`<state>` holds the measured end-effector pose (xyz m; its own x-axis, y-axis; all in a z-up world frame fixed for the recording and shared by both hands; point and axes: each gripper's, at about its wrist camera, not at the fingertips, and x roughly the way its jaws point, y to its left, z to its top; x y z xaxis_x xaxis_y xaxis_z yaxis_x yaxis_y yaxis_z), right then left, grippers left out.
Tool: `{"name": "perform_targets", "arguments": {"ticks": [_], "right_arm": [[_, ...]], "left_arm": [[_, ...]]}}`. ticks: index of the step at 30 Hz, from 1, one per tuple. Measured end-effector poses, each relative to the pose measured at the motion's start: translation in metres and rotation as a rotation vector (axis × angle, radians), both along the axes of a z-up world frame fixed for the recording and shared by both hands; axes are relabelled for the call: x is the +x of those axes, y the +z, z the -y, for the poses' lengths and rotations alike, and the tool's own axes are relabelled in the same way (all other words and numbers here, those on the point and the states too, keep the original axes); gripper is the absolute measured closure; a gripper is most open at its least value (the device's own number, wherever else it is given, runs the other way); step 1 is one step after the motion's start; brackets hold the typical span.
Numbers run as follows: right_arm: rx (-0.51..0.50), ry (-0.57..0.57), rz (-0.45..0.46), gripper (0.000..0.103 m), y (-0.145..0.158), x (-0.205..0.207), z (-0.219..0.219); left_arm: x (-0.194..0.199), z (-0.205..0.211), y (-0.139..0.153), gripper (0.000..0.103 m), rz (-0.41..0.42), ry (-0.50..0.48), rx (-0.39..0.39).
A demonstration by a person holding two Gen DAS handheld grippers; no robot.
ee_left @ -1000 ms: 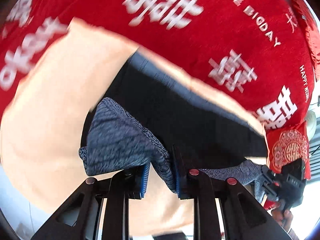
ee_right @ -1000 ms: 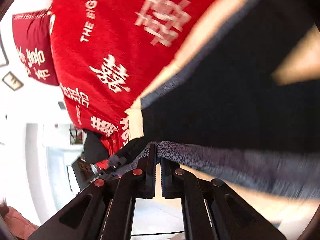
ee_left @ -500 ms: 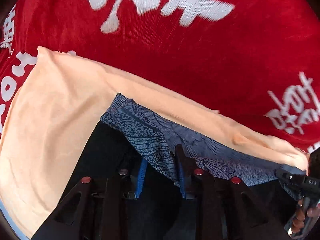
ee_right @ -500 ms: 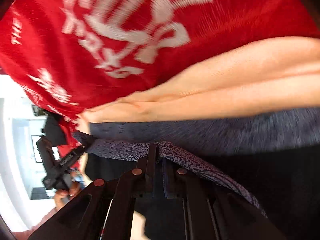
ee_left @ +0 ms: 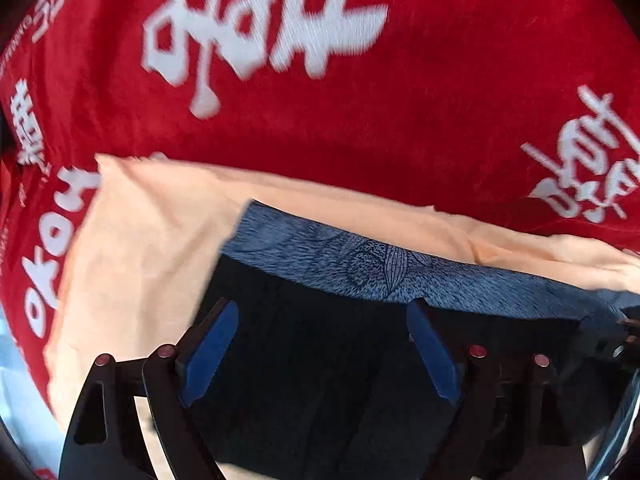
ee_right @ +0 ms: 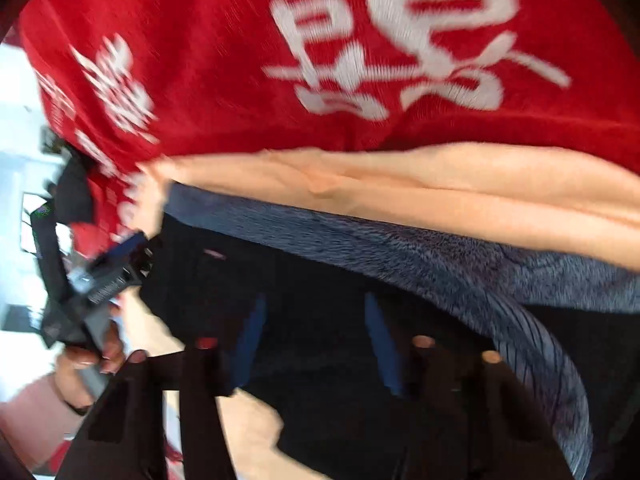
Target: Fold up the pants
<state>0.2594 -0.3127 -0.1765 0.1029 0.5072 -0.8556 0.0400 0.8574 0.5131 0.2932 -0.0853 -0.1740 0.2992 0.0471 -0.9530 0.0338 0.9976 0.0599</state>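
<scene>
L gripper (ee_left: pixel 320 344): blue-padded jaws opening, spread wide w/ nothing pinched. Dark pants (ee_left: pixel 320 380) lie flat under them, fuzzy grey-blue band just beyond tips, on peach cloth (ee_left: pixel 152 240) over red plush blanket (ee_left: pixel 400 120). R gripper (ee_right: pixel 316 340): blurred, jaws opening over the same dark fabric, gripping nothing.

red blanket (ee_left: pixel 400 120), white characters | peach cloth (ee_left: pixel 152 248) atop it

Looking steeply down from each wrist, close above the pants (ee_left: pixel 360 272), both sharing the peach sheet (ee_right: pixel 440 184) and red blanket (ee_left: pixel 400 120).
</scene>
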Motion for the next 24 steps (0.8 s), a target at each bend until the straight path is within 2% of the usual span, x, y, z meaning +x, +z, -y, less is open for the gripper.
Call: {"name": "perform_targets", "arguments": {"ticks": [2,3,4,5,7,8,10,12,16,21,24], "right_arm": [[-0.023,0.001,-0.010,0.053,-0.020,0.009,-0.002],[-0.038,0.007,-0.004,0.061,-0.025,0.012,0.000],[-0.050,0.006,0.020,0.063,-0.026,0.014,0.003],[-0.082,-0.005,0.050,0.063,-0.023,0.019,0.007],[-0.119,-0.069,0.070,0.060,-0.014,0.022,0.019],[-0.092,-0.125,0.088,0.058,-0.005,0.022,0.032],[-0.029,-0.165,0.103,0.041,0.006,0.016,0.048],[-0.002,-0.181,0.119,0.036,0.023,0.000,0.062],[-0.019,-0.192,0.113,0.036,0.044,-0.044,0.080],[-0.078,-0.316,0.070,0.036,0.056,-0.130,0.118],[-0.099,-0.405,0.031,0.036,0.058,-0.186,0.145]], "left_arm": [[0.006,0.000,-0.024,0.016,-0.029,0.037,0.038],[0.009,-0.002,-0.032,0.016,-0.040,0.054,0.040],[0.011,-0.003,-0.039,0.015,-0.042,0.066,0.042],[0.012,-0.002,-0.041,0.008,-0.023,0.066,0.057],[0.013,0.001,-0.043,0.007,-0.020,0.054,0.085],[0.013,0.002,-0.040,0.007,-0.032,0.058,0.089],[0.009,0.005,-0.034,0.007,-0.062,0.061,0.078],[-0.003,0.014,-0.022,0.007,-0.073,0.045,0.059],[-0.046,0.039,0.005,0.007,-0.076,-0.025,0.048],[-0.089,0.086,0.024,0.007,-0.107,-0.150,0.012],[-0.123,0.126,0.028,0.007,-0.137,-0.267,-0.027]]}}
